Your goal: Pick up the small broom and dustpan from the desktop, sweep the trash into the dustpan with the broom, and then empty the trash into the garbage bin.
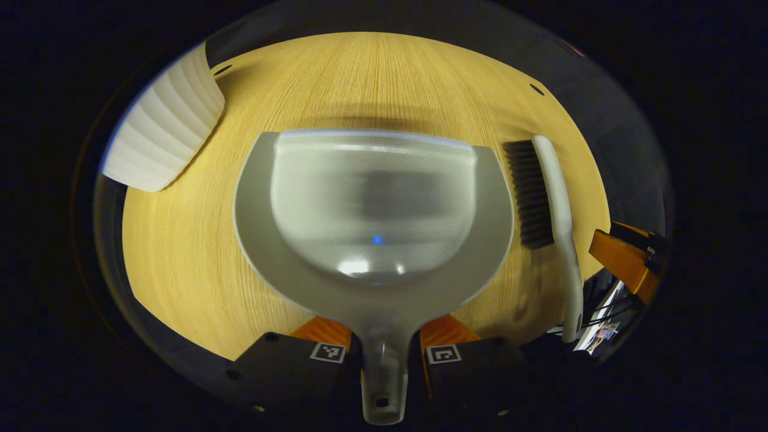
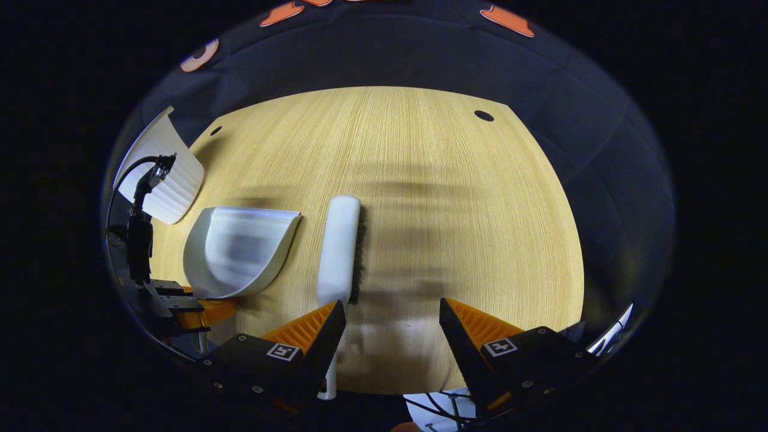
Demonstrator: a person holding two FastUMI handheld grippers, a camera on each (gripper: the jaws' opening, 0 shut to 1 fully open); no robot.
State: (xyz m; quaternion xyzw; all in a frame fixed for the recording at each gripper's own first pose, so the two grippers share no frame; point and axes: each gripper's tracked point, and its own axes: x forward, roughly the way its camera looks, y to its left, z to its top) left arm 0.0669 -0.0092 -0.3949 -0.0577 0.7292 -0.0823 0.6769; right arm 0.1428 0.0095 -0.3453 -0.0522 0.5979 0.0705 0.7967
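Grey dustpan (image 1: 372, 198) beside white broom (image 1: 561, 222) (bristles sideways).

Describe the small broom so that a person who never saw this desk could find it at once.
On the wooden desktop, find the grey dustpan near the ribbed white bin. The broom lies just beside the dustpan, on the side away from the bin. It is a long, narrow white bar with dark bristles along one edge, whereas the dustpan is a wide scoop.

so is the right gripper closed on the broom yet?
No, the right gripper is open, the broom lying on the desk by its left finger.
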